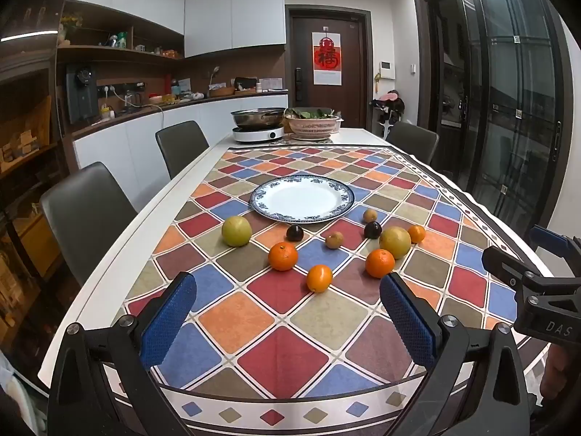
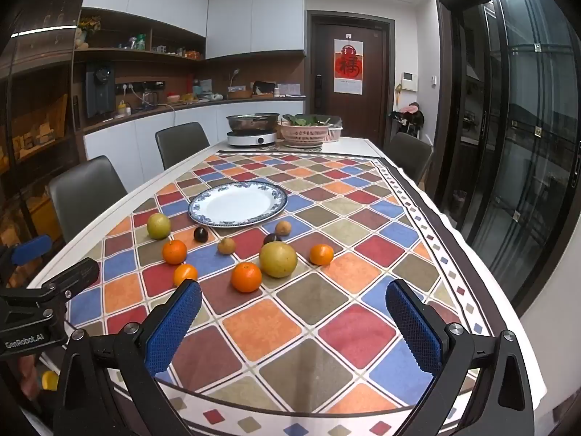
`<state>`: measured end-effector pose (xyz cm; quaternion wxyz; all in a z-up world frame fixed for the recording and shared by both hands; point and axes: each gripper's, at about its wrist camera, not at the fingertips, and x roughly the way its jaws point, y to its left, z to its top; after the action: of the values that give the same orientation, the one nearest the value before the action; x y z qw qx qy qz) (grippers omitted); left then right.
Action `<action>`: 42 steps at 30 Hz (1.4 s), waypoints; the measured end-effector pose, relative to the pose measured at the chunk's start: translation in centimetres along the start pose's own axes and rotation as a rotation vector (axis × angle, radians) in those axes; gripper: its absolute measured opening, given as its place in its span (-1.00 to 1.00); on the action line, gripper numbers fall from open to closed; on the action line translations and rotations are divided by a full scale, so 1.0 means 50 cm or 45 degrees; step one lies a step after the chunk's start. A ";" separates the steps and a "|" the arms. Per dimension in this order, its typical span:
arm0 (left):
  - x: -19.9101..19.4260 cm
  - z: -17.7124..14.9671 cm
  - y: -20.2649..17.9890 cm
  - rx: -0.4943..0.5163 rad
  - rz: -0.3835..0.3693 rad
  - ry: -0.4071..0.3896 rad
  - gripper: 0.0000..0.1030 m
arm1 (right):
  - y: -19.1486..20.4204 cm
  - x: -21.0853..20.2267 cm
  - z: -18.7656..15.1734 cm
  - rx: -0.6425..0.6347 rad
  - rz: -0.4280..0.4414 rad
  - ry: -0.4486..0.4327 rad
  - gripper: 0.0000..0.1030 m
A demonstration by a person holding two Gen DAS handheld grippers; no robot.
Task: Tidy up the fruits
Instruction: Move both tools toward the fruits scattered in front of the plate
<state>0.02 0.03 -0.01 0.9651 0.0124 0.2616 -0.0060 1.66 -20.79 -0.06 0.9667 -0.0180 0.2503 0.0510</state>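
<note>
While both claws hung apart and empty, the left gripper (image 1: 287, 323) and right gripper (image 2: 294, 330) faced 10 loose fruits (image 1: 319, 278) lying on the tablecloth (image 1: 279, 301) near the bare plate (image 1: 302, 199). The round fruits looked firm, smooth and prone to rolling, likely best pinched gently across their middles.

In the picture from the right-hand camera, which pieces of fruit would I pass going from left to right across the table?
Left pear → leftmost orange → dark plum → brown kiwi → front orange → big pear → rightmost orange. I skipped the fruits whose order is unclear.
</note>
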 end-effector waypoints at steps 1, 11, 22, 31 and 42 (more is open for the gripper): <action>0.000 0.000 0.000 0.004 0.002 -0.001 1.00 | 0.000 0.000 0.000 0.000 0.000 -0.001 0.99; 0.000 0.000 -0.001 0.006 0.002 -0.003 1.00 | 0.001 0.001 0.000 -0.001 0.000 0.001 0.99; 0.023 -0.006 -0.001 0.016 -0.005 0.037 0.99 | 0.009 0.020 -0.004 -0.009 0.025 0.031 0.99; 0.066 -0.008 -0.006 0.051 -0.051 0.115 0.74 | 0.020 0.058 -0.008 -0.045 0.083 0.079 0.97; 0.163 -0.010 0.001 0.061 -0.124 0.275 0.40 | 0.047 0.162 -0.008 -0.089 0.159 0.228 0.76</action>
<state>6.82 0.03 -4.54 0.9292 0.0231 0.3642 -0.0578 8.25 -17.76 -4.36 0.9342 -0.0404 0.3344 0.1179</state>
